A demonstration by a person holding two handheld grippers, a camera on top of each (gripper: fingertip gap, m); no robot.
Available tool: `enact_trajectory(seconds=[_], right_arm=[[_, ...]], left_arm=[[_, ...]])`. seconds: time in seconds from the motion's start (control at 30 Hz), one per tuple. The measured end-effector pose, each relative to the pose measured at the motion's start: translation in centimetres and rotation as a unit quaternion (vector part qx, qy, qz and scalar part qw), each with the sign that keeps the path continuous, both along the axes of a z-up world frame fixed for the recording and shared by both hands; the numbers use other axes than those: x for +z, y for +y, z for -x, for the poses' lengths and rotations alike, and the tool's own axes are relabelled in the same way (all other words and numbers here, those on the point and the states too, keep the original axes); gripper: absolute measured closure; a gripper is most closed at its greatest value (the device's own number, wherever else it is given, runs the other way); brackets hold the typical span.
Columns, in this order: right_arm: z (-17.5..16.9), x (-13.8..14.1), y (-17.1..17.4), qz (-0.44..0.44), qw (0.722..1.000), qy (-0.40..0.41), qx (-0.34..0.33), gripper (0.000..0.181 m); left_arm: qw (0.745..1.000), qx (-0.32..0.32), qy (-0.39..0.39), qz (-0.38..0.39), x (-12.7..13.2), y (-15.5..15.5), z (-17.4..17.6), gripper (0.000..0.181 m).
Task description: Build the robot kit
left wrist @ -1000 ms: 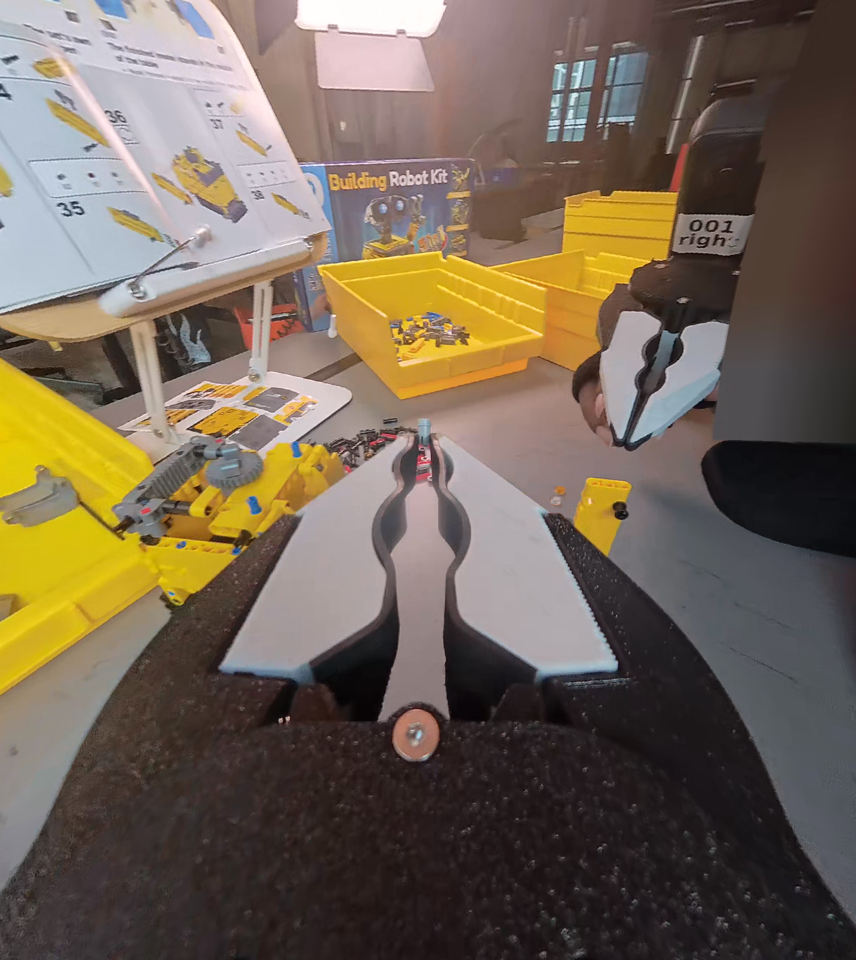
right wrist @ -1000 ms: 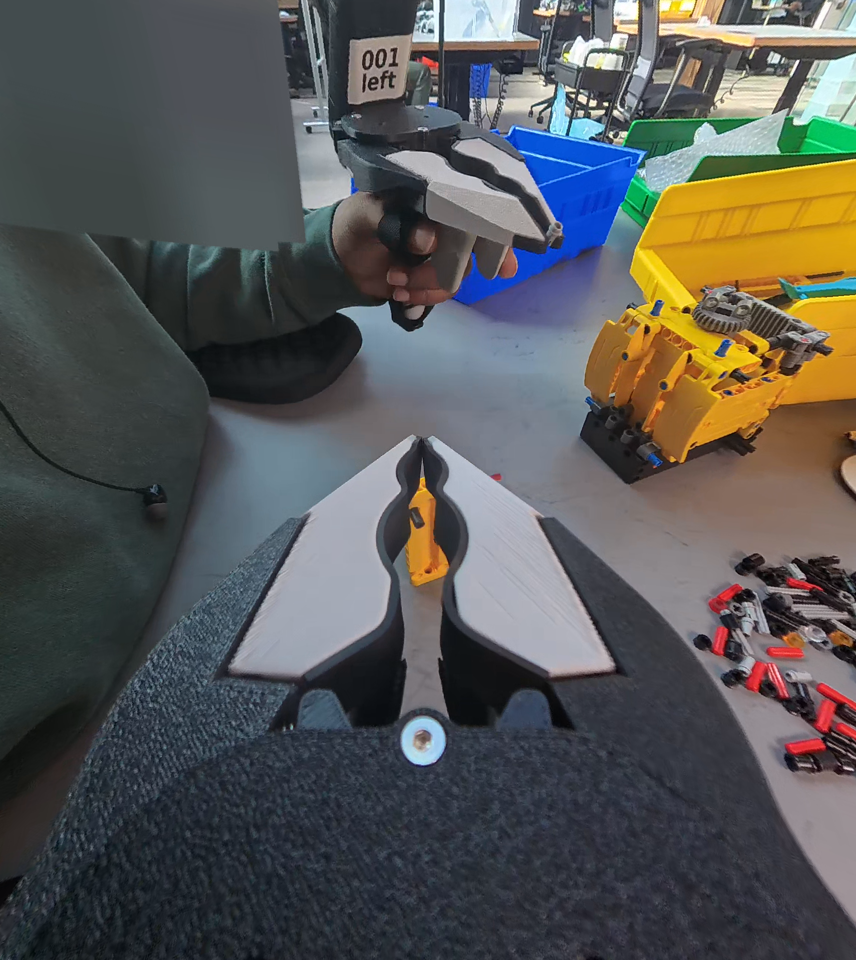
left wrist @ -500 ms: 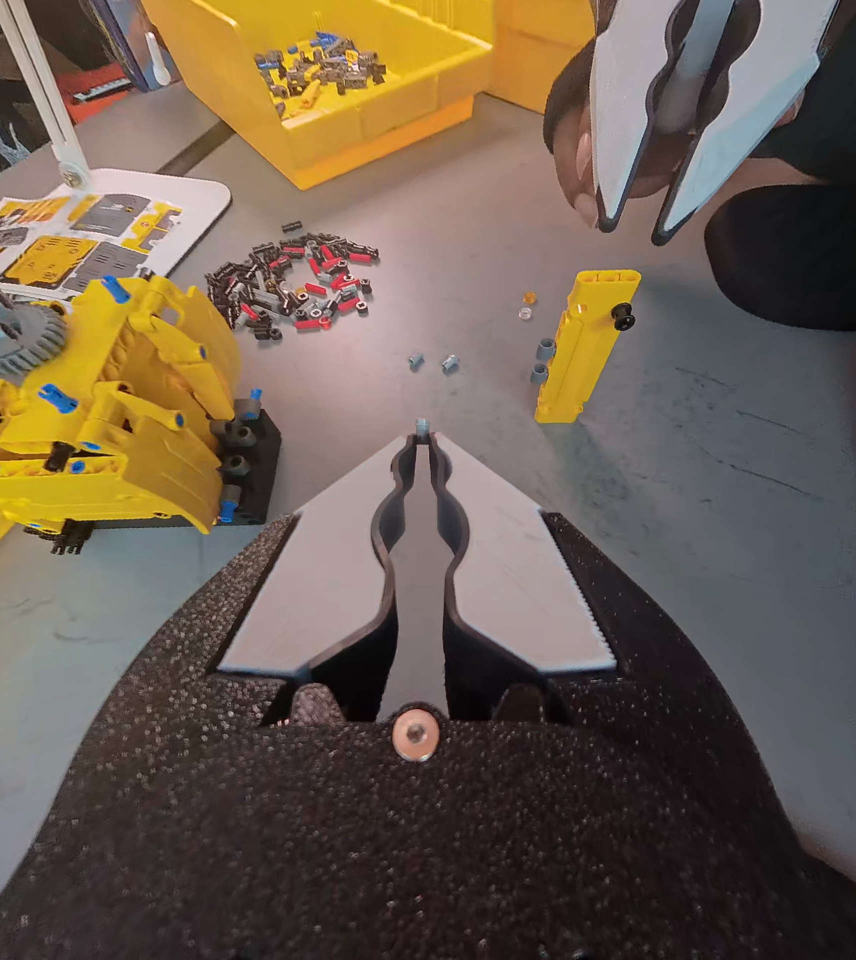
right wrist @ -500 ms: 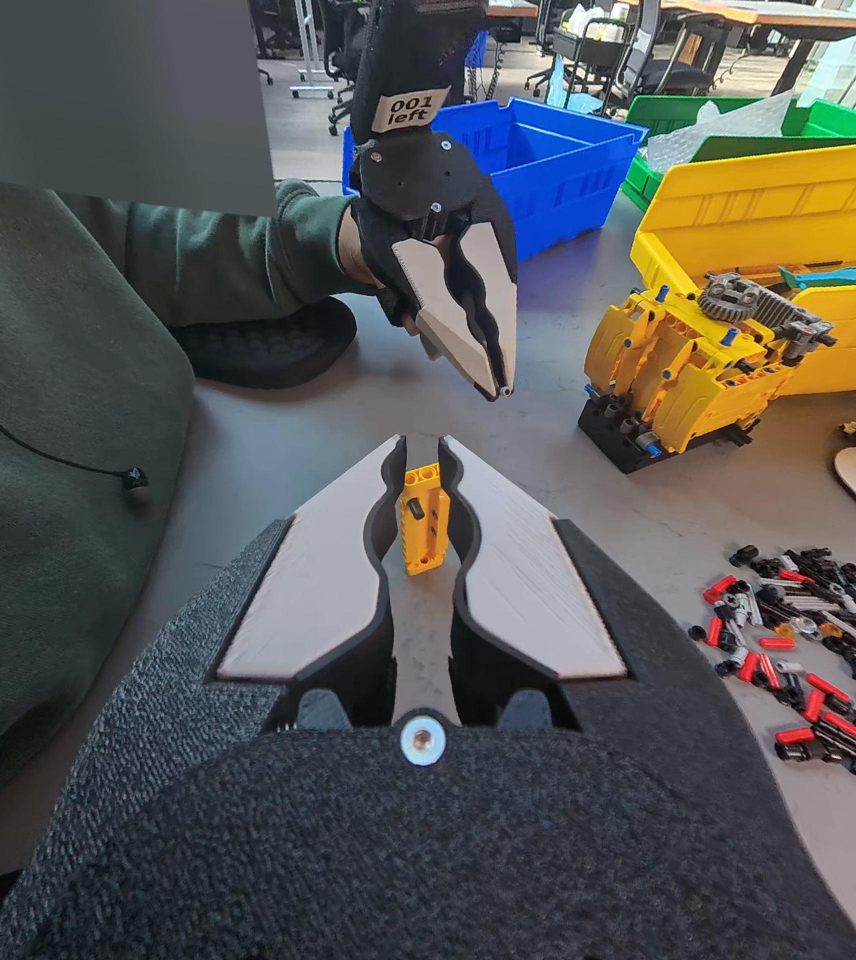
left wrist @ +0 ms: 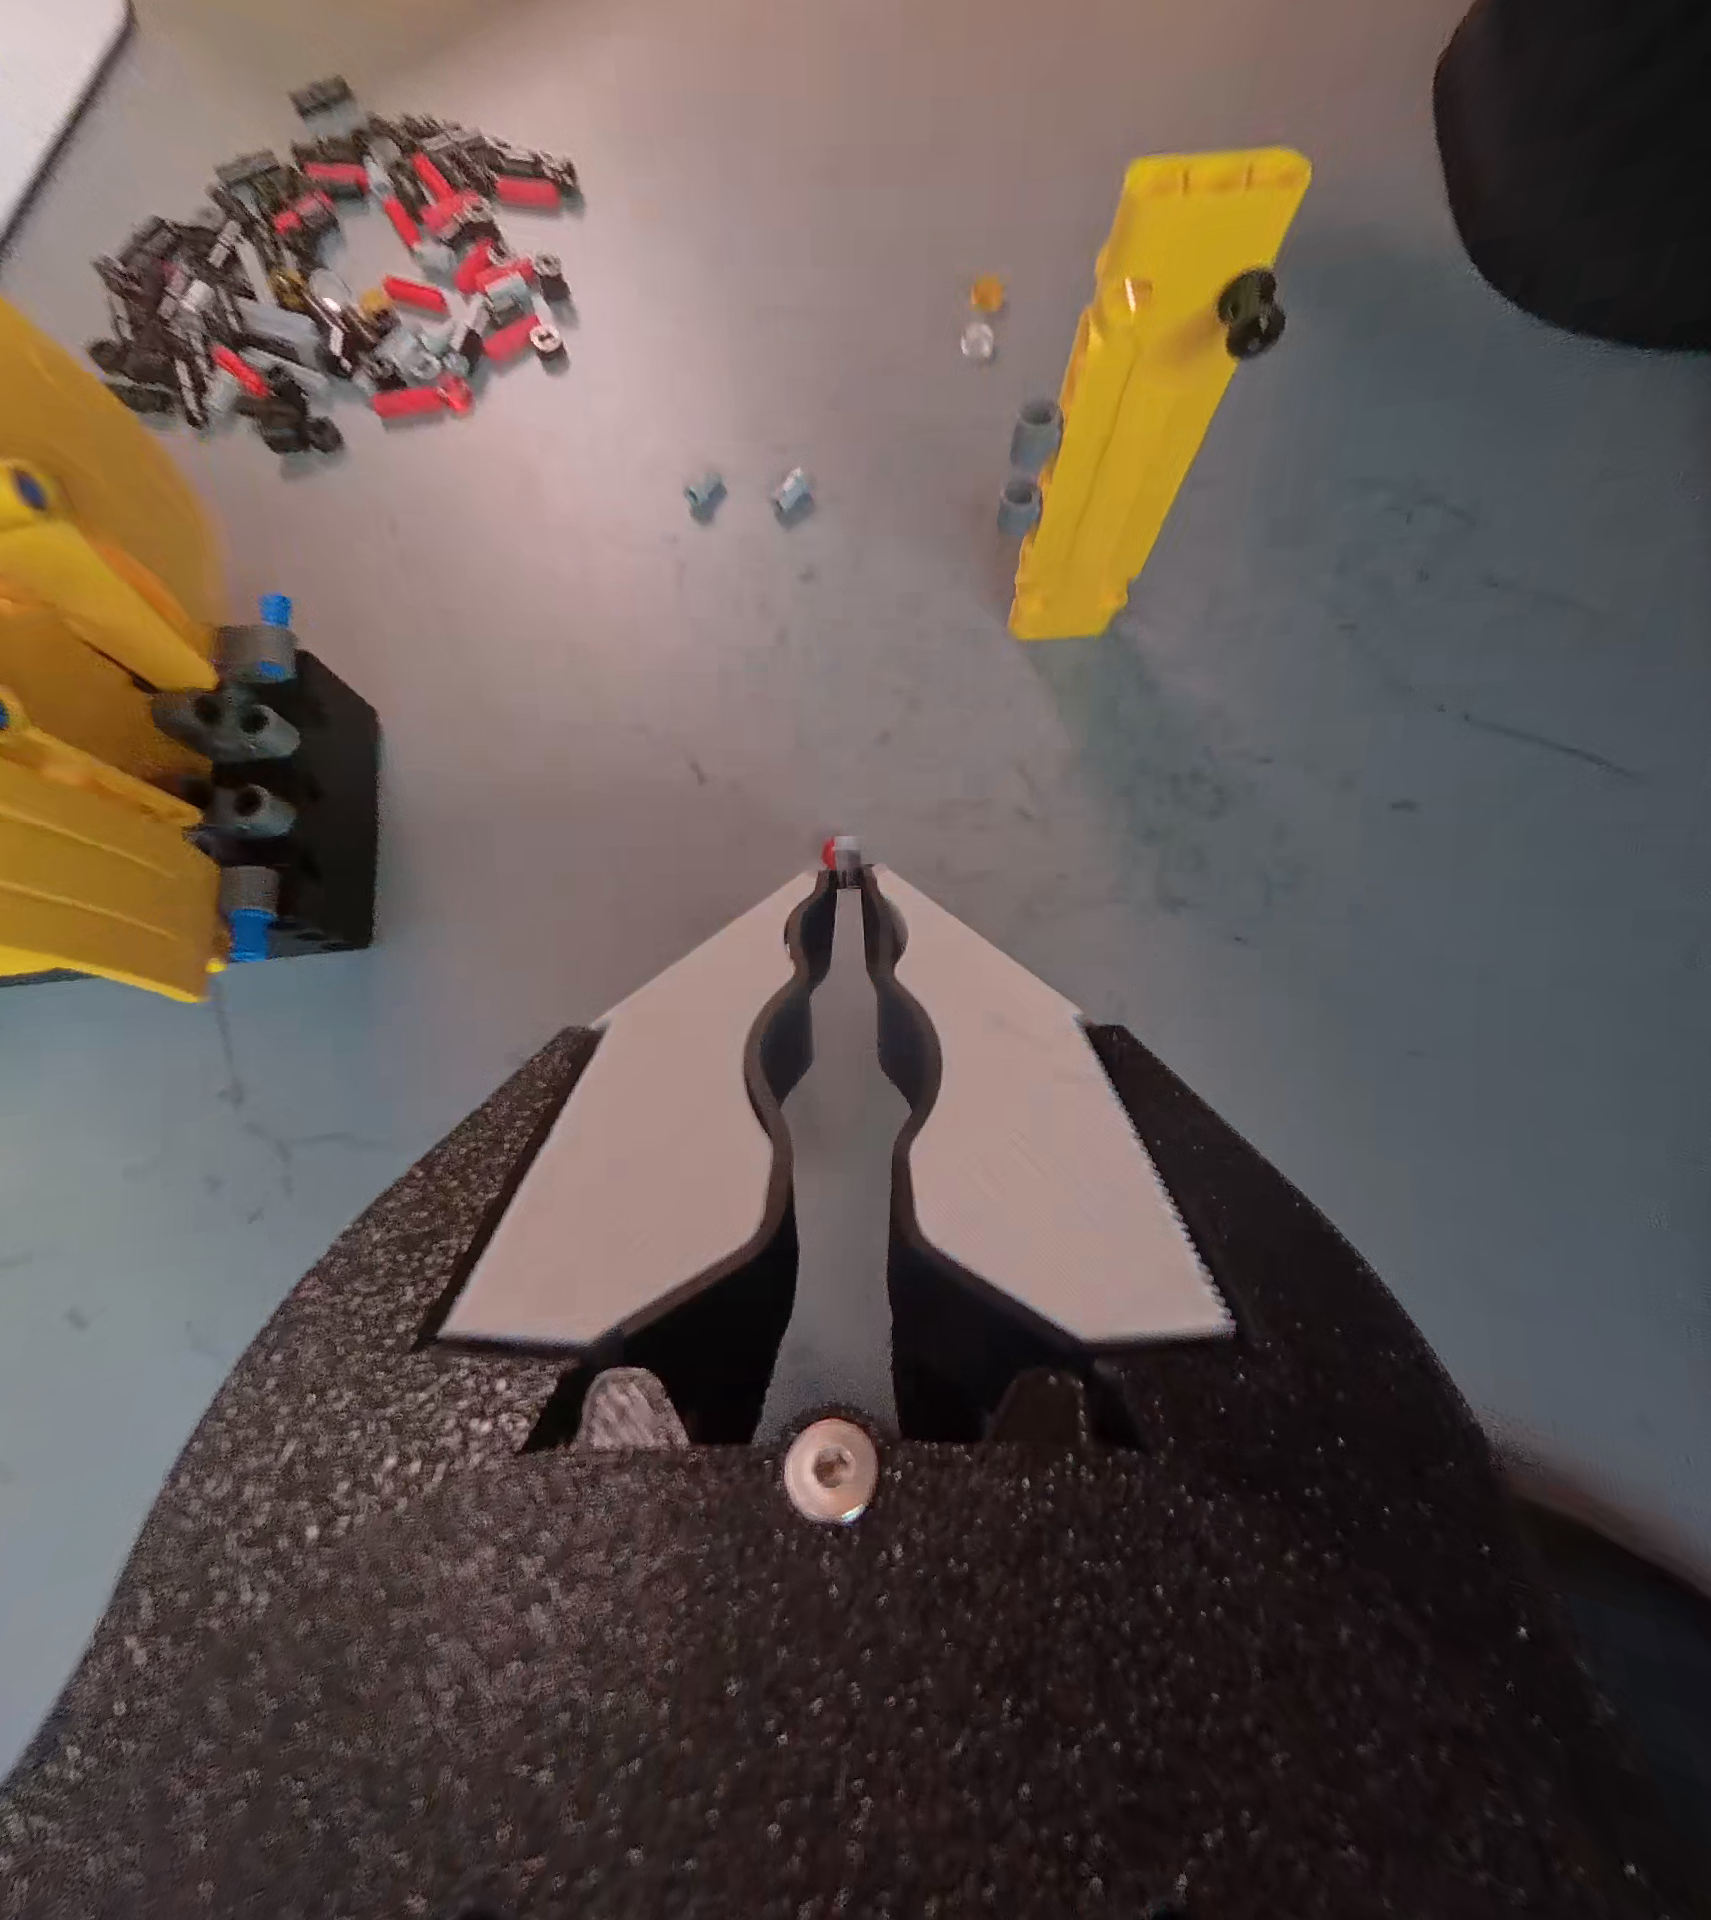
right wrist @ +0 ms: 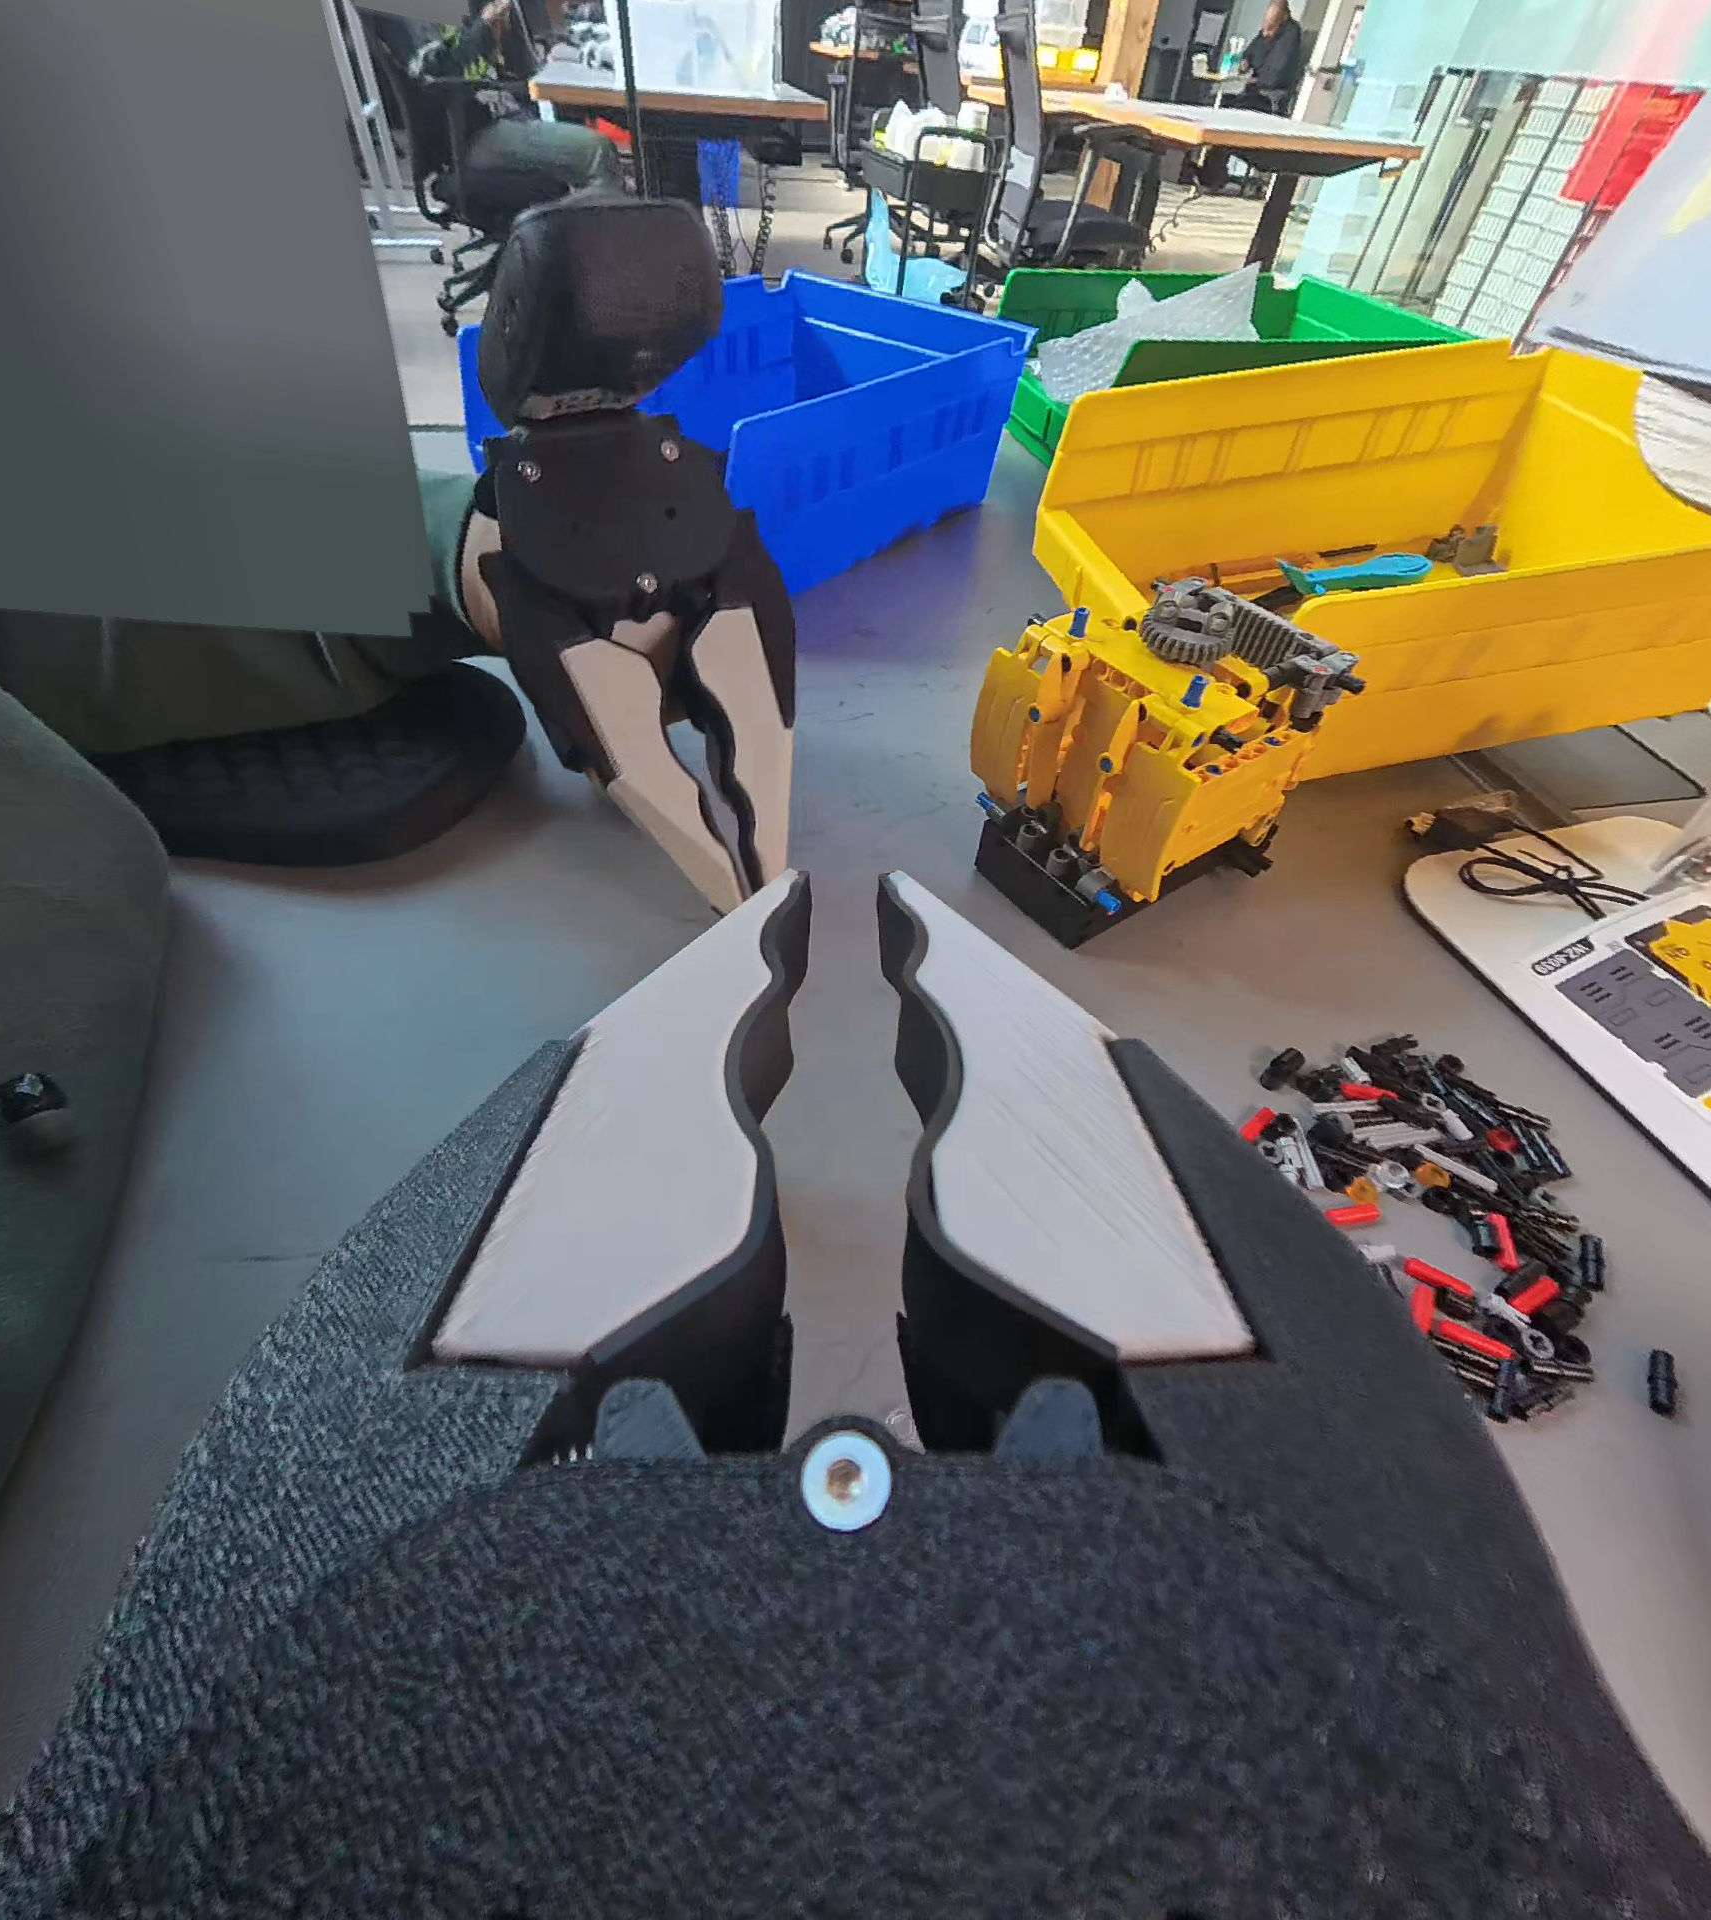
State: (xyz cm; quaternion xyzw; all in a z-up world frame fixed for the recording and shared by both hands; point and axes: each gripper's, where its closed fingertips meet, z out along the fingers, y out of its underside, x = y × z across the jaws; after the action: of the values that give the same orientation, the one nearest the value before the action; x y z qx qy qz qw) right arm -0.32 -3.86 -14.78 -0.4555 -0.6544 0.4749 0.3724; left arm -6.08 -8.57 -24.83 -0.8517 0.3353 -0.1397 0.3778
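My left gripper (left wrist: 846,878) is shut on a small grey and red pin (left wrist: 843,852) and points down over the grey table. A long yellow beam (left wrist: 1152,395) with a black pin and two grey bushes lies ahead to its right. Two loose grey bushes (left wrist: 747,490) lie ahead of it. My right gripper (right wrist: 843,894) is open and empty above the table. In the right wrist view the left gripper (right wrist: 752,888) points down just left of my right fingertips. The yellow beam does not show in that view.
A half-built yellow model (right wrist: 1142,748) on a black base stands to the right; it also shows in the left wrist view (left wrist: 30,748). A pile of small red, black and grey parts (right wrist: 1433,1195) lies nearby. Blue (right wrist: 861,447), green (right wrist: 1194,332) and yellow (right wrist: 1350,488) bins stand behind. A printed sheet (right wrist: 1661,997) lies at the right. There is about 12 cm between the tips of the two grippers.
My left gripper has tipped down and dropped close to the table, still shut on the pin. My right gripper has opened wider, and the yellow beam has left its view.
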Motion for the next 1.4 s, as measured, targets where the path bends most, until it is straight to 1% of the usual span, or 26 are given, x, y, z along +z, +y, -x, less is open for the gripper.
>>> enact_trajectory(seconds=[0.1,0.2,0.3,0.37,0.43,0.57,0.67,0.77,0.9,1.1,1.4], right_arm=[[0.1,-0.1,0.3,-0.008,1.000,-0.009,-0.005,0.169],[0.7,-0.5,0.7,-0.034,0.999,-0.026,-0.009,0.169],[1.5,-1.5,0.6,-0.035,0.998,-0.058,0.012,0.169],[2.2,-3.1,0.3,-0.053,0.993,-0.094,0.044,0.169],[3.1,-5.0,0.2,-0.095,0.983,-0.133,0.083,0.169],[4.4,-8.5,-1.5,-0.136,0.946,-0.220,0.197,0.169],[5.2,-10.1,-2.9,-0.147,0.922,-0.255,0.252,0.169],[5.6,-11.3,-3.6,-0.162,0.904,-0.281,0.279,0.169],[5.9,-11.9,-4.1,-0.172,0.895,-0.290,0.293,0.169],[5.7,-12.0,-4.4,-0.188,0.888,-0.294,0.301,0.174],[5.7,-12.0,-4.4,-0.196,0.877,-0.312,0.310,0.175]], left_arm=[[0.999,-0.019,0.031,0.034,-1.7,-0.8,-0.1,0.177],[0.998,-0.025,0.033,0.037,-1.9,-0.9,-0.4,0.177],[0.998,-0.028,0.036,0.035,-2.0,-1.0,-0.4,0.177],[0.998,-0.028,0.038,0.033,-2.0,-1.0,-0.4,0.177],[0.998,-0.028,0.036,0.034,-2.0,-1.0,-0.4,0.177],[0.998,-0.028,0.040,0.033,-2.0,-1.0,-0.4,0.177],[0.998,-0.028,0.044,0.031,-2.0,-1.0,-0.4,0.177],[0.998,-0.029,0.045,0.028,-2.0,-1.0,-0.4,0.177],[0.998,-0.031,0.049,0.025,-2.0,-1.0,-0.4,0.177],[0.998,-0.031,0.055,0.021,-2.0,-1.0,-0.4,0.176],[0.998,-0.025,0.054,0.022,-2.0,-1.0,-0.5,0.176]])
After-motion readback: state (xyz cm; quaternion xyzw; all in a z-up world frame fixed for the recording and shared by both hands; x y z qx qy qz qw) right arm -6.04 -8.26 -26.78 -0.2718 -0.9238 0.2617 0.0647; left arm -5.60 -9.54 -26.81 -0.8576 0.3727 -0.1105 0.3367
